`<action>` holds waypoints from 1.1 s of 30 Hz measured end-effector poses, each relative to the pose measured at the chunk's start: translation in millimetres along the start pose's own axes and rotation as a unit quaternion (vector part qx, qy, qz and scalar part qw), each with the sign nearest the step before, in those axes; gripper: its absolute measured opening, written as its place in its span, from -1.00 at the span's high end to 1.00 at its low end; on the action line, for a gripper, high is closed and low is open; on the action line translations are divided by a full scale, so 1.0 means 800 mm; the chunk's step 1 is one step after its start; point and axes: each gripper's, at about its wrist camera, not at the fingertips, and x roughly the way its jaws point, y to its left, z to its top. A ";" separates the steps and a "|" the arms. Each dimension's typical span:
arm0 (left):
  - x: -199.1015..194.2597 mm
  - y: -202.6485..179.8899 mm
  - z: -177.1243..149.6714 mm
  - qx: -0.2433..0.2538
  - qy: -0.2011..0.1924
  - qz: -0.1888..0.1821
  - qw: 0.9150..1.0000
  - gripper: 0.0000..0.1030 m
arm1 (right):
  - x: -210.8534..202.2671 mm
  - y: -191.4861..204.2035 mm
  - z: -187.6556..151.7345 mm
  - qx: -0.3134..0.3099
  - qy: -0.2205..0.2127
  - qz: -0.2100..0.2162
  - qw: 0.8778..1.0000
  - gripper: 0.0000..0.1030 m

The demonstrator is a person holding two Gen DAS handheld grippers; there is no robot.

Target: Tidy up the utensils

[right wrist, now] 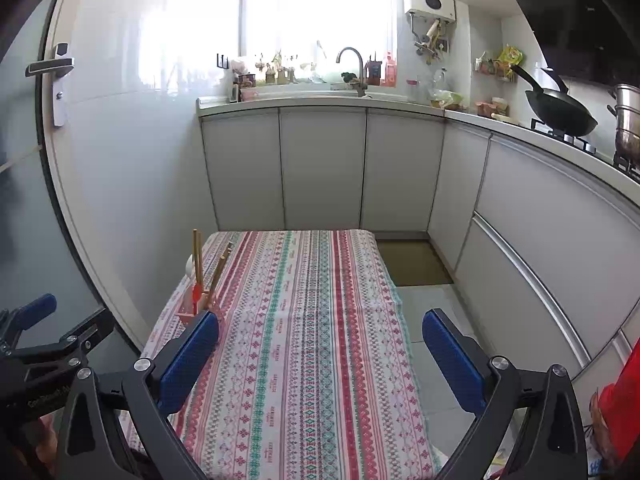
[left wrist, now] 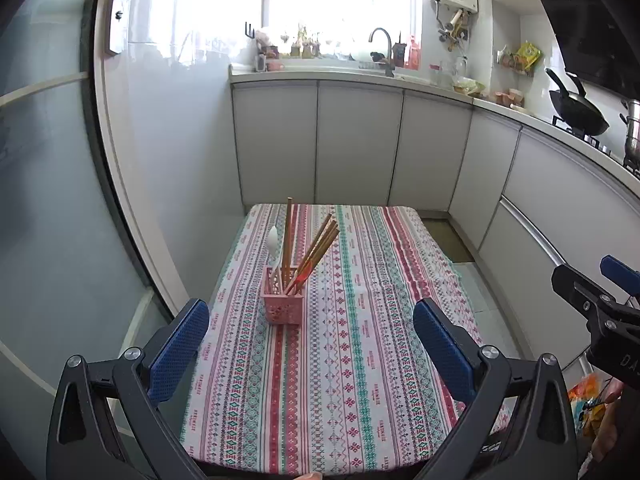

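Observation:
A pink perforated utensil holder (left wrist: 283,300) stands upright on the patterned tablecloth (left wrist: 360,320), left of the table's middle. Several wooden chopsticks (left wrist: 316,252), a taller wooden stick (left wrist: 287,236) and a white spoon (left wrist: 273,240) stick out of it. My left gripper (left wrist: 312,340) hangs open in front of the holder, nothing between its blue pads. In the right wrist view the holder (right wrist: 192,312) sits at the table's left edge, partly hidden behind my left finger pad (right wrist: 192,356). My right gripper (right wrist: 320,356) is open over the tablecloth (right wrist: 304,320) and holds nothing.
Grey cabinets (left wrist: 356,144) with a sink and tap (left wrist: 382,46) run behind the table and along the right. A wok (right wrist: 560,110) and steel pot (right wrist: 628,120) sit on the stove. A glass door with handle (right wrist: 52,68) is at left. Floor tiles and a mat (right wrist: 412,264) lie right of the table.

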 end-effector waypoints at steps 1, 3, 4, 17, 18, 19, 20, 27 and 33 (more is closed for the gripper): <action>-0.001 -0.001 0.001 -0.001 -0.001 0.000 1.000 -1.00 | -0.001 0.000 0.001 0.000 -0.001 0.001 1.000 -1.00; -0.001 0.000 0.002 -0.001 -0.001 0.000 1.000 -1.00 | -0.002 0.000 0.001 0.000 -0.002 0.002 1.000 -1.00; -0.003 -0.001 0.001 -0.001 -0.002 0.000 1.000 -1.00 | -0.002 0.001 0.001 0.000 -0.002 0.002 1.000 -1.00; -0.006 -0.003 0.002 0.001 -0.002 -0.003 1.000 -1.00 | -0.003 0.001 0.003 0.000 -0.002 0.003 1.000 -1.00; -0.006 -0.003 0.002 0.001 -0.002 -0.004 1.000 -1.00 | -0.003 0.002 0.003 0.000 -0.002 0.003 1.000 -1.00; -0.006 -0.002 0.003 0.001 -0.002 -0.004 1.000 -1.00 | -0.003 0.002 0.003 0.000 -0.002 0.004 1.000 -1.00; -0.006 -0.003 0.003 0.001 -0.002 -0.004 1.000 -1.00 | -0.003 0.001 0.003 0.000 -0.002 0.004 1.000 -1.00; -0.006 -0.003 0.003 0.001 -0.002 -0.004 1.000 -1.00 | -0.003 0.002 0.003 -0.001 -0.003 0.004 1.000 -1.00; -0.006 -0.003 0.002 0.002 -0.002 -0.004 1.000 -1.00 | -0.003 0.003 0.003 0.000 -0.003 0.003 1.000 -0.99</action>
